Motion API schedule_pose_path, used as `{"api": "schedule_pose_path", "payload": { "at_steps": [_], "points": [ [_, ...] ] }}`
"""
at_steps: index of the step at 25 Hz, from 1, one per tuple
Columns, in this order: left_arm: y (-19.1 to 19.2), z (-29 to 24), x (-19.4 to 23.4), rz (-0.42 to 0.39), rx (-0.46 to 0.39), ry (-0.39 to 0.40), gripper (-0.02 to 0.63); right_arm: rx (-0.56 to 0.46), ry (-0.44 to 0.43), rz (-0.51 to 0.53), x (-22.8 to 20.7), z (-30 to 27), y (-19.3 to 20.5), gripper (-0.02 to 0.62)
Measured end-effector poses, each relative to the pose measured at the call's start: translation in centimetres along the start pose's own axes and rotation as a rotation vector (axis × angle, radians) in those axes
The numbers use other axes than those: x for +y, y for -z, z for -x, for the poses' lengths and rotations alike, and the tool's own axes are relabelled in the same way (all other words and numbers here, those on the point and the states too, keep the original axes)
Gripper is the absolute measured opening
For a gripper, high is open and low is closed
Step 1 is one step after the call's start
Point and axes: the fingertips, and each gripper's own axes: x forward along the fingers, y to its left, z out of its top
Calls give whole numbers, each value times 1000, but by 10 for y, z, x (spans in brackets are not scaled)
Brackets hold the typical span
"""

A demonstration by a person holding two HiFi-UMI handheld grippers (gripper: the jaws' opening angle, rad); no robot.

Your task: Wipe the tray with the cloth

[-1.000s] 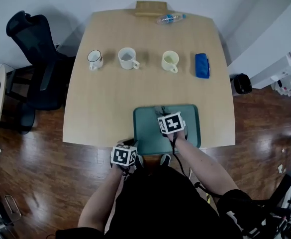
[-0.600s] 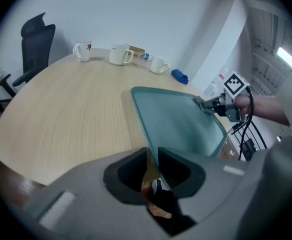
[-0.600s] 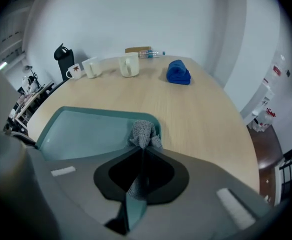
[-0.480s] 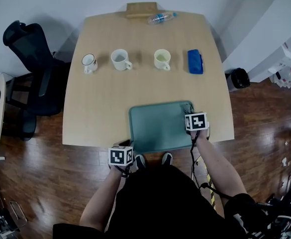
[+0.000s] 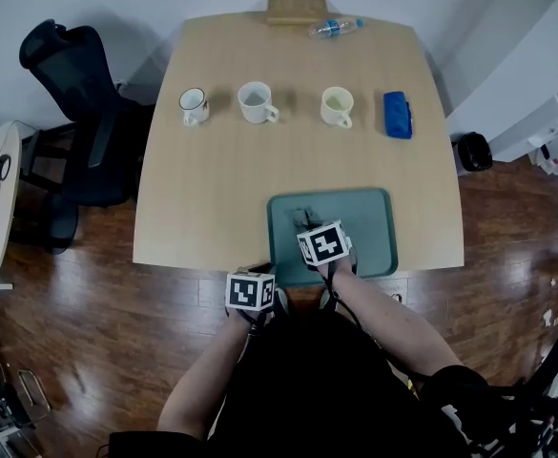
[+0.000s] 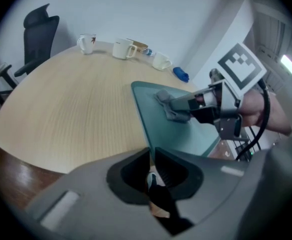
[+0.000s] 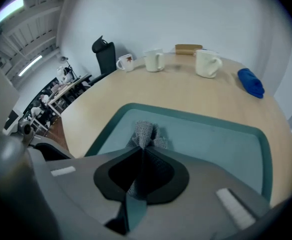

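A teal tray (image 5: 369, 222) lies at the table's front edge, also seen in the right gripper view (image 7: 210, 139) and the left gripper view (image 6: 153, 116). My right gripper (image 5: 319, 237) (image 7: 140, 151) is over the tray's left half, shut on a grey cloth (image 7: 145, 134) (image 5: 303, 218) (image 6: 168, 104) that is bunched on the tray's floor. My left gripper (image 5: 251, 291) (image 6: 151, 154) hangs off the table's front edge, left of the tray. Its jaws are closing to a narrow gap with nothing between them.
Three mugs (image 5: 195, 105) (image 5: 258, 102) (image 5: 337, 106) stand in a row across the far half of the table (image 5: 212, 189). Right of them lies a blue object (image 5: 398, 114). A plastic bottle (image 5: 334, 28) and a wooden block (image 5: 296, 9) sit at the back edge. An office chair (image 5: 78, 113) stands at the left.
The right gripper dragged the cloth to the tray's right edge, then back to its left half. The left gripper stayed by the table's front edge.
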Motion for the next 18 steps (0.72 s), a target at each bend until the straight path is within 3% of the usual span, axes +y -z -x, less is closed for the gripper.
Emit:
{"api": "schedule_pose_path", "payload": {
  "at_steps": [5, 9, 13, 18],
  "points": [
    [-1, 2, 0, 17, -15, 19, 35, 25, -105, 24, 62, -15, -10, 25],
    [-2, 3, 0, 16, -12, 33, 35, 33, -115, 73, 74, -17, -10, 25],
    [0, 6, 5, 51, -26, 54, 35, 17, -66, 25, 39, -4, 1, 25],
    [2, 6, 8, 112, -52, 68, 35, -4, 38, -101, -47, 32, 33, 25]
  ]
}}
